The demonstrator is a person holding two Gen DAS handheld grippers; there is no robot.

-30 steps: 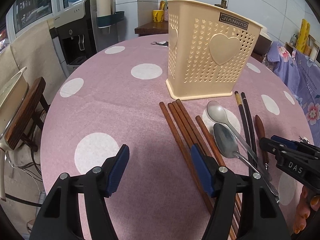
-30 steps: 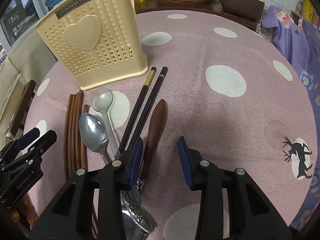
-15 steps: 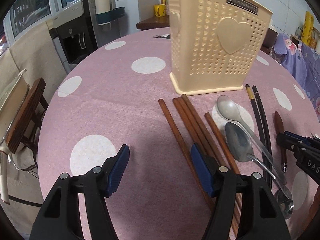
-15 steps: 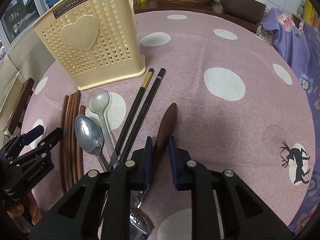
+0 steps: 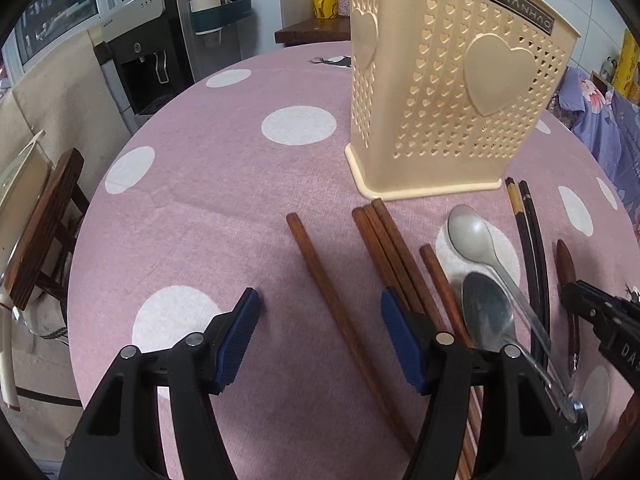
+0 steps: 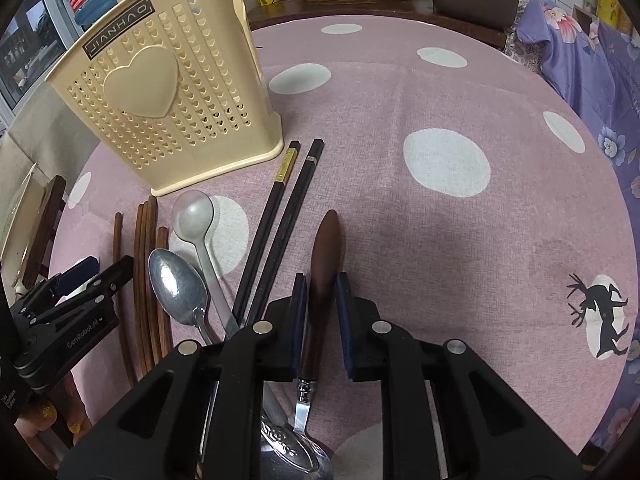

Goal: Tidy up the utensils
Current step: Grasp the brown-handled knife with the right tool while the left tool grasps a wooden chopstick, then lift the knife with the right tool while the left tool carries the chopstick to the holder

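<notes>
Change, right side: the fingers of the right gripper (image 6: 320,312), seen spread apart a second ago and half closed half a second ago, are now drawn in against both sides of the wooden-handled knife (image 6: 326,256); whether the pads actually press the handle cannot be told for certain, but little or no gap is seen.
Change, left side: one brown chopstick (image 5: 340,316) now lies apart from the bundle of brown chopsticks (image 5: 394,256), between the fingers of the left gripper (image 5: 320,340); earlier it lay close beside the bundle.
Left fingers: held wide open, nothing gripped, the single chopstick straddled but not touched.
Meaning for the task: a grasp on the knife is judged to be about complete, so a lift toward the cream utensil holder (image 6: 172,92) is the likely next step; no utensil can be seen placed in it, though its inside is hidden.
Knife position: flat on the pink polka-dot tabletop (image 6: 440,240), just right of the black chopsticks (image 6: 280,216), well short of the holder.
Knife axis: long axis runs nearly straight away from the right camera; the rounded handle end points far, the metal end points back under the gripper.
Other utensils: two metal spoons (image 6: 188,256) lie between the brown and black chopsticks, bowls toward the holder.
</notes>
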